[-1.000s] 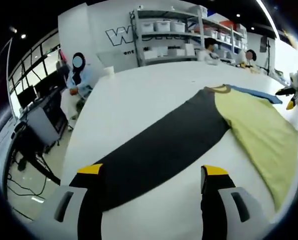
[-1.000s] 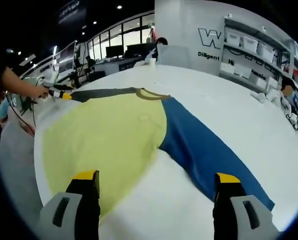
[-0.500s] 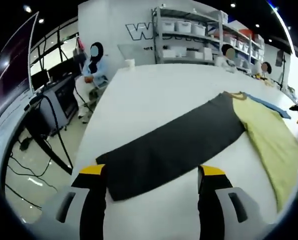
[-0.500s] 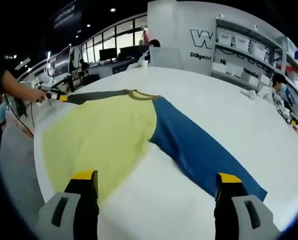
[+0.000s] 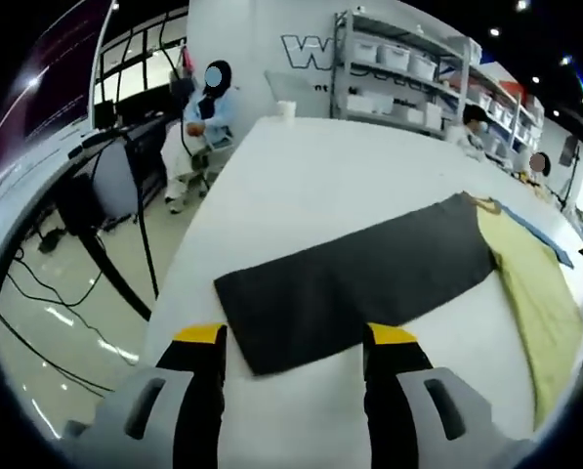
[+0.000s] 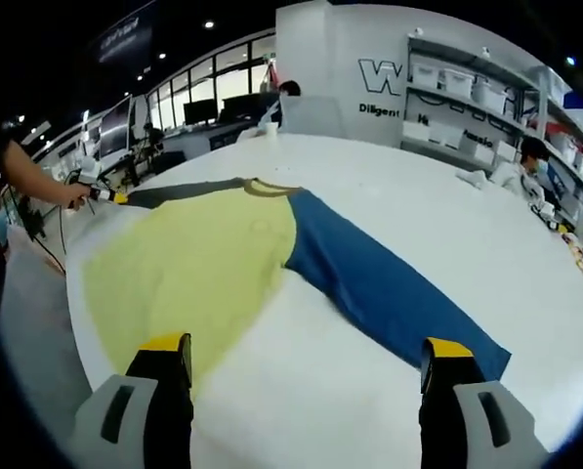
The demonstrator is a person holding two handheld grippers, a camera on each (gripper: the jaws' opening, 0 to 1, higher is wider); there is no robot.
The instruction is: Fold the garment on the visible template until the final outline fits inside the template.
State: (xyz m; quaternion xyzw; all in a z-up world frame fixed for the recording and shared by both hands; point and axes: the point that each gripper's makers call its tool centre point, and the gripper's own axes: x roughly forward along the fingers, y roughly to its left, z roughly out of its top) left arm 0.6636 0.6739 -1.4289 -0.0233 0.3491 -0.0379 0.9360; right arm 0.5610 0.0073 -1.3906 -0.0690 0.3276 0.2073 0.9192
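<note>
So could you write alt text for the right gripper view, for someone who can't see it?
A garment with a yellow body, a blue sleeve and a dark sleeve lies flat on a white table. The right gripper hovers open near its hem, and the left gripper is at the dark sleeve's end.

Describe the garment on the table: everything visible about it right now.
The garment is a long-sleeved top of soft, thin fabric: pale yellow body, dark grey sleeve, blue sleeve, and an olive-brown collar. It lies flat and unfolded on the white table, sleeves stretched out to either side. The left gripper is open at the grey cuff, and the right gripper is open near the hem; neither grips it.
</note>
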